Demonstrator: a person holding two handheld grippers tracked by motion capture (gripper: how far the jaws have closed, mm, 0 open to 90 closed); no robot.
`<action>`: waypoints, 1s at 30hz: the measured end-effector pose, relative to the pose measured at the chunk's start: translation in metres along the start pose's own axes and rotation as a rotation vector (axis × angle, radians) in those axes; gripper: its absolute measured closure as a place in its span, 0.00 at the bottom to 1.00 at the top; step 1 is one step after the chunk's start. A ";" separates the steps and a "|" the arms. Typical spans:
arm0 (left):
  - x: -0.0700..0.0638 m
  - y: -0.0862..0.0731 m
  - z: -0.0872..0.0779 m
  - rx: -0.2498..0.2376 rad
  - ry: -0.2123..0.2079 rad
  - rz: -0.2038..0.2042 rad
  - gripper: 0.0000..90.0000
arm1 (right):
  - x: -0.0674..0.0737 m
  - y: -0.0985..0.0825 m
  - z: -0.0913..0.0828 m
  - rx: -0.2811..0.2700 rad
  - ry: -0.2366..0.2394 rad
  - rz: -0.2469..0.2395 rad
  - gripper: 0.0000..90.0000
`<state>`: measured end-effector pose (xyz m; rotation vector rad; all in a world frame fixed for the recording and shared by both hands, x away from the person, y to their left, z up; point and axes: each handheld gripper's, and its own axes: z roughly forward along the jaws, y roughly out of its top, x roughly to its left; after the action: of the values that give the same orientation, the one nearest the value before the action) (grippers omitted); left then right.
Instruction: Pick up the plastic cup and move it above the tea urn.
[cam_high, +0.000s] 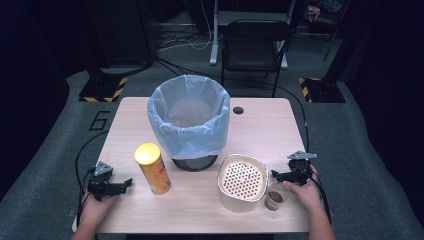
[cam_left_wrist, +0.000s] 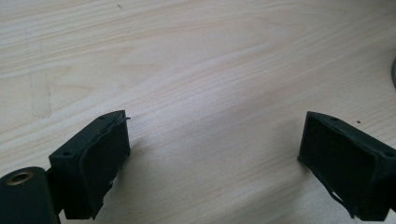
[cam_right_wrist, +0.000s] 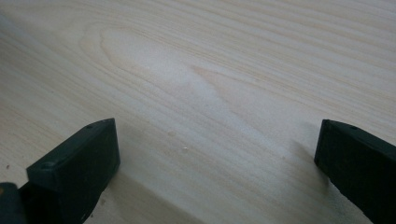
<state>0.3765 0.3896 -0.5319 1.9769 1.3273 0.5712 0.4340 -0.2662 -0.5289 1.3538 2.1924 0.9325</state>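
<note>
A bin lined with a pale blue bag (cam_high: 189, 120) stands at the middle of the wooden table (cam_high: 260, 125). In front of it, to the left, stands an upright orange tube can with a yellow lid (cam_high: 152, 168). A cream square container with a perforated insert (cam_high: 241, 181) sits front right, and a small clear cup with brown contents (cam_high: 276, 196) is beside it. My left gripper (cam_high: 125, 184) rests open at the front left corner, with bare wood between its jaws (cam_left_wrist: 212, 154). My right gripper (cam_high: 276, 175) lies open just behind the cup, over bare wood (cam_right_wrist: 217, 163).
A small dark hole (cam_high: 238, 110) marks the table's back right. Beyond the table stand a black chair (cam_high: 252, 45) and two stand bases with yellow-black tape (cam_high: 102, 90). Cables trail over the grey floor.
</note>
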 end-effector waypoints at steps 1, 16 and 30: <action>0.000 0.000 0.000 0.003 -0.001 0.001 0.09 | 0.000 0.000 0.000 -0.003 -0.001 -0.002 0.00; -0.002 -0.001 -0.001 -0.003 0.010 -0.003 0.11 | 0.004 0.002 0.001 0.008 0.041 -0.035 0.00; -0.005 -0.003 -0.005 0.003 0.002 0.007 0.13 | 0.003 0.001 -0.004 -0.019 0.046 -0.039 0.21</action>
<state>0.3694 0.3872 -0.5306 1.9849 1.3233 0.5748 0.4307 -0.2644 -0.5252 1.2884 2.2307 0.9766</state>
